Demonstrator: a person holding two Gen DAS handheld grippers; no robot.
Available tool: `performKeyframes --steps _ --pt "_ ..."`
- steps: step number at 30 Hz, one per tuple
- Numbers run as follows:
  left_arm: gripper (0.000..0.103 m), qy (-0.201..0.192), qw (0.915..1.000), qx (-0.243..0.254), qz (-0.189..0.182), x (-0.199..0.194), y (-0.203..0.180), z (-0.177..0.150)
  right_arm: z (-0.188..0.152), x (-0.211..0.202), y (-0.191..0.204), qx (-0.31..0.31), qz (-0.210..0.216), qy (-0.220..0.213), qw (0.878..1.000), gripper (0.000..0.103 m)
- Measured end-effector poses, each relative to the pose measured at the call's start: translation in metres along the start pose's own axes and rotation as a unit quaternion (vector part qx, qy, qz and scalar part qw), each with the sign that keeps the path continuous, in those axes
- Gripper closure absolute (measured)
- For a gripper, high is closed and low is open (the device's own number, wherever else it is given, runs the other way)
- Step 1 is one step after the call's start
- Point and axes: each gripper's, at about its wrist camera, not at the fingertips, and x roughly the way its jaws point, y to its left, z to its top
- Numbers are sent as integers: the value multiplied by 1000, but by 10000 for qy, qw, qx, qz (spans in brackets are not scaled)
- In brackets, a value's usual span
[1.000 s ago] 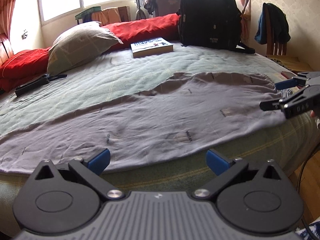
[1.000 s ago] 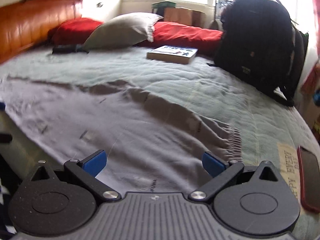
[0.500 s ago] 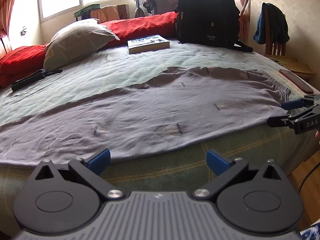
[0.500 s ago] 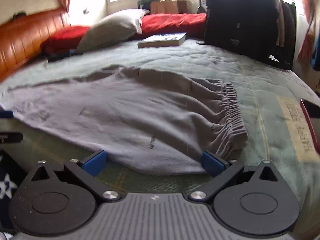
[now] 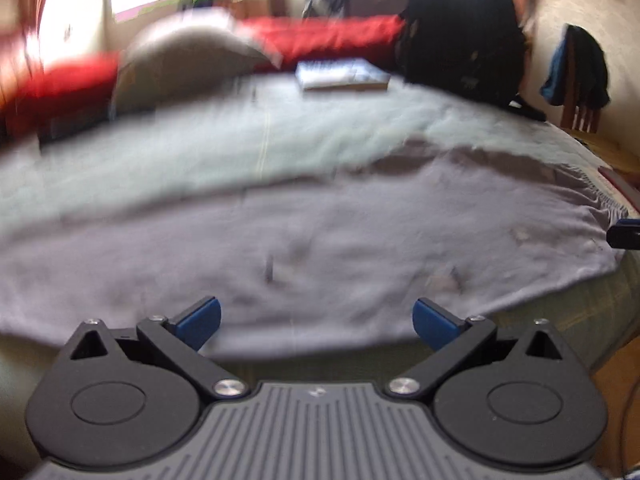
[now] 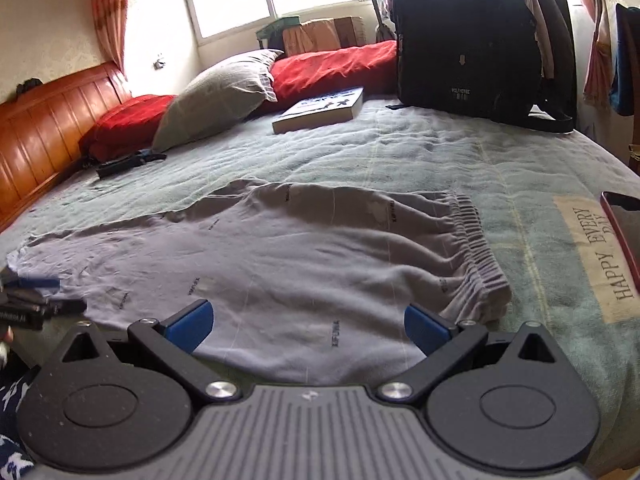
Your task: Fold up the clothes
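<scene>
the grey trousers (image 6: 280,272) are lying spread flat across the near part of the bed (image 6: 460,152), with the gathered waistband (image 6: 476,256) at your right end and the legs running off toward your left. nothing is folded yet, judging by how flat the cloth is lying.

your right tool (image 6: 306,322) is hovering released at the near hem just beside the waistband, its blue pads wide apart and gripping nothing. your left tool (image 5: 316,318) is likewise released, hanging over the near edge further along the legs; that view is smeared, so the far end of the legs is hard to read.

for a clean first fold, you are probably wanting each tool low at the near edge, one pad sliding under the cloth and one over, so both layers are getting pinched. you are best taking matching spots on the hem so the edge is lifting level rather than twisting.

further out, the phone (image 6: 624,232) is lying just past the waistband, while the book (image 6: 320,110), pillow (image 6: 216,96) and backpack (image 6: 468,40) are sitting well apart at the far side.
</scene>
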Motion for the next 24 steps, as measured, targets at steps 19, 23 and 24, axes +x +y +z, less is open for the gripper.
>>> performKeyframes --steps 19,23,24 --pt "1 359 9981 64 487 12 74 26 54 75 83 -334 346 877 9950 0" --pt "1 368 9982 107 463 7 74 25 44 96 94 -579 133 1199 9910 0" --pt "1 361 9982 134 461 6 74 26 41 98 95 -660 83 1221 9903 0"
